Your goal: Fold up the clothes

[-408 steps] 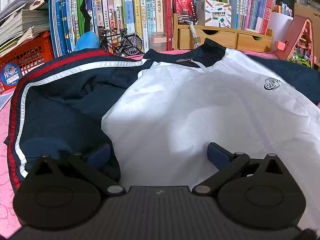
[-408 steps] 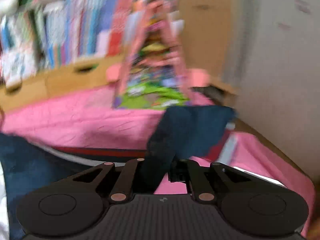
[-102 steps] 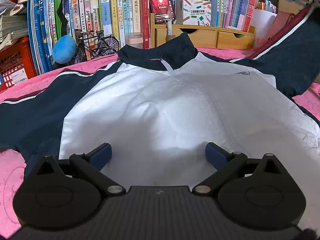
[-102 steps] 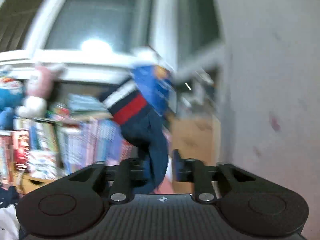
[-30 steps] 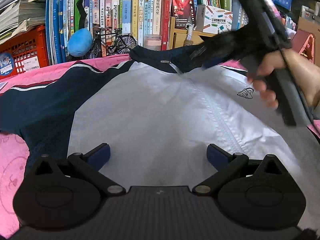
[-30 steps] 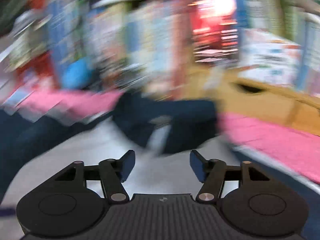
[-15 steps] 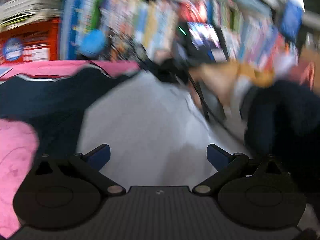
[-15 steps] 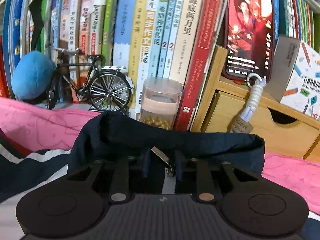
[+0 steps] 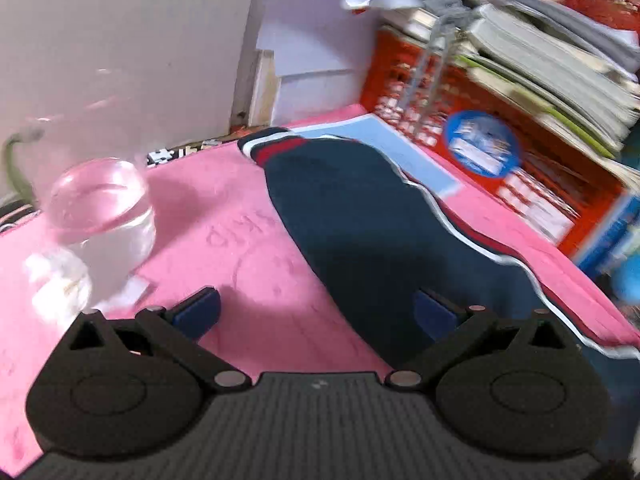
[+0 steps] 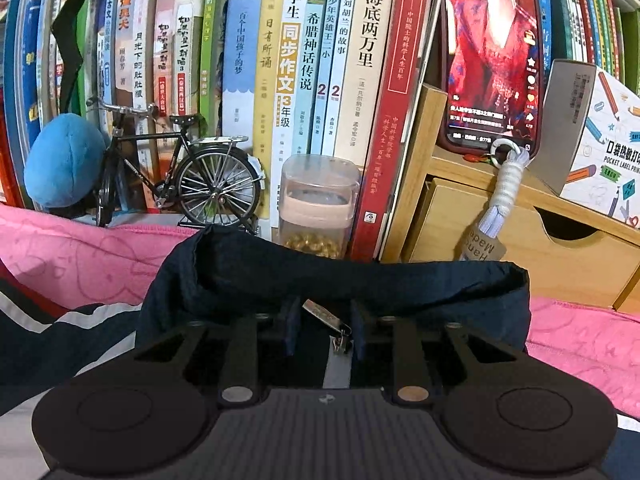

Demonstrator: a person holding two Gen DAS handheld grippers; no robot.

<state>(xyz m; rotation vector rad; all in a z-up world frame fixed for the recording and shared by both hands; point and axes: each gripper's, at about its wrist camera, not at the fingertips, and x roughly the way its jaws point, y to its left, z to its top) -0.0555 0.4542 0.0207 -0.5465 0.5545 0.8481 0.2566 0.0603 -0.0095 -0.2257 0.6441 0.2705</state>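
A navy and white jacket lies on a pink cloth. In the left wrist view its navy sleeve point(image 9: 360, 216) with red and white stripes stretches out to a cuff at the far end. My left gripper point(image 9: 316, 312) is open and empty above the sleeve's near part. In the right wrist view my right gripper point(image 10: 323, 330) is nearly closed around the jacket's navy collar point(image 10: 340, 276), with the metal zipper pull point(image 10: 326, 314) between the fingers.
A clear glass jar point(image 9: 100, 216) stands left of the sleeve. A red crate point(image 9: 500, 160) with stacked papers is behind it. Books, a model bicycle point(image 10: 180, 172), a small jar point(image 10: 318, 208), a phone point(image 10: 492, 52) and wooden drawers point(image 10: 520, 240) line the back.
My left gripper has swung left, from over the white front of the jacket to the left sleeve. My right gripper has stayed at the collar, slightly closer.
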